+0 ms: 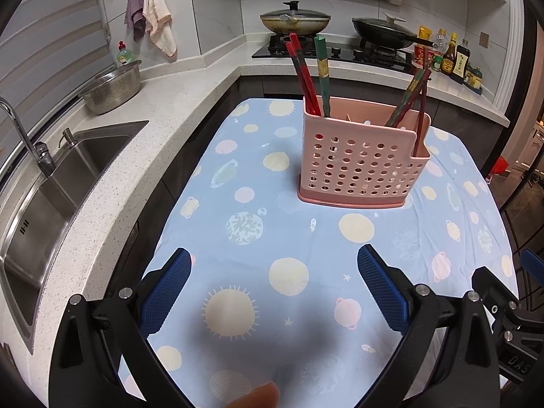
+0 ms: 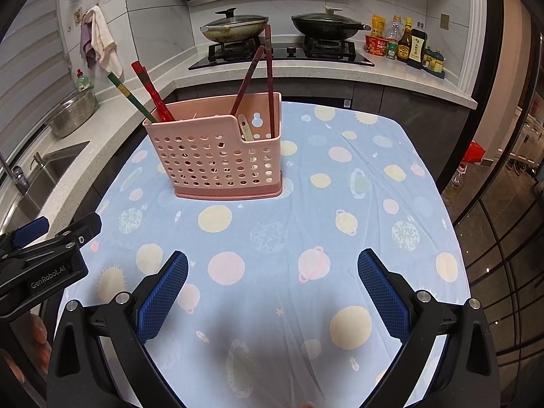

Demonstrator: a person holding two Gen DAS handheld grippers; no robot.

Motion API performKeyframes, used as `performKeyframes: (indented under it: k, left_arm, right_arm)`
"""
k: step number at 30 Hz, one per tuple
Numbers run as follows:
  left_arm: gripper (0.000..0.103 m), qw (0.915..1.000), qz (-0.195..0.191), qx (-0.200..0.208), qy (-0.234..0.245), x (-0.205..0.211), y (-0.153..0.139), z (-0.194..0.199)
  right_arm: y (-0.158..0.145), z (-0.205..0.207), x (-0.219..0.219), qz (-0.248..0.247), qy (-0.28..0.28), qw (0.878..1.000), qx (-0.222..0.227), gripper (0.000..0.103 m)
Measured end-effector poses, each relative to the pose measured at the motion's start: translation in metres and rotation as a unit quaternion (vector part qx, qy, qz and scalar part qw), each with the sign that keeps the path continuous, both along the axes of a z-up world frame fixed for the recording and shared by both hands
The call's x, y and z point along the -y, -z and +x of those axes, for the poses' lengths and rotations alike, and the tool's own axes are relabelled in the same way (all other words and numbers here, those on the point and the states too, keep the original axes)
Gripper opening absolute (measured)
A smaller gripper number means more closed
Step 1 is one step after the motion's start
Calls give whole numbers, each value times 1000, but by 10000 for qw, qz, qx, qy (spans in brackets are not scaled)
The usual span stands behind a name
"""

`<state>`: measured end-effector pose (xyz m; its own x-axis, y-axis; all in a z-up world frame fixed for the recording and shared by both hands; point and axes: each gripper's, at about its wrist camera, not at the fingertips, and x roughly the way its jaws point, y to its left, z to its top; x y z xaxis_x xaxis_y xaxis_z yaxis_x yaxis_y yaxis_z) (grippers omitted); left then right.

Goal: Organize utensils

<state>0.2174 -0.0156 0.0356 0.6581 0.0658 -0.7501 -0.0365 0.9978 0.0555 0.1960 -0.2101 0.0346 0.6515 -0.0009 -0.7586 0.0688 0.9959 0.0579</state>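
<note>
A pink perforated utensil holder (image 1: pixel 360 166) (image 2: pixel 217 156) stands on the blue planet-print tablecloth (image 1: pixel 265 238) (image 2: pixel 306 224). Red chopsticks (image 1: pixel 304 74) (image 2: pixel 153 93) and a green one (image 1: pixel 322 71) (image 2: pixel 131 97) lean out of its left compartment. Dark red chopsticks (image 1: pixel 413 97) (image 2: pixel 268 78) stand in its right compartment, beside a pale spoon handle (image 2: pixel 245 127). My left gripper (image 1: pixel 273 287) is open over the near cloth, empty. My right gripper (image 2: pixel 272 289) is open too, holding nothing, well short of the holder. The left gripper's body (image 2: pixel 44 258) shows at the right wrist view's left edge.
A steel sink (image 1: pixel 57 183) with a tap (image 1: pixel 20 129) and a colander (image 1: pixel 114 86) lies on the left counter. Behind the table, a stove holds two lidded pans (image 1: pixel 294 22) (image 2: pixel 326 25), with sauce bottles (image 2: pixel 404 42) to the right. Glass doors (image 2: pixel 503 221) stand at right.
</note>
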Motion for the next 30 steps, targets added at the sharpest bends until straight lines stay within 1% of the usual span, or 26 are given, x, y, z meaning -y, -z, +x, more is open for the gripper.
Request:
performKeyframes:
  k: [30]
  left_arm:
    - [94, 10000, 43, -32, -78, -1, 2, 0]
  right_arm:
    - [5, 2, 1, 39, 12, 10000, -42, 97]
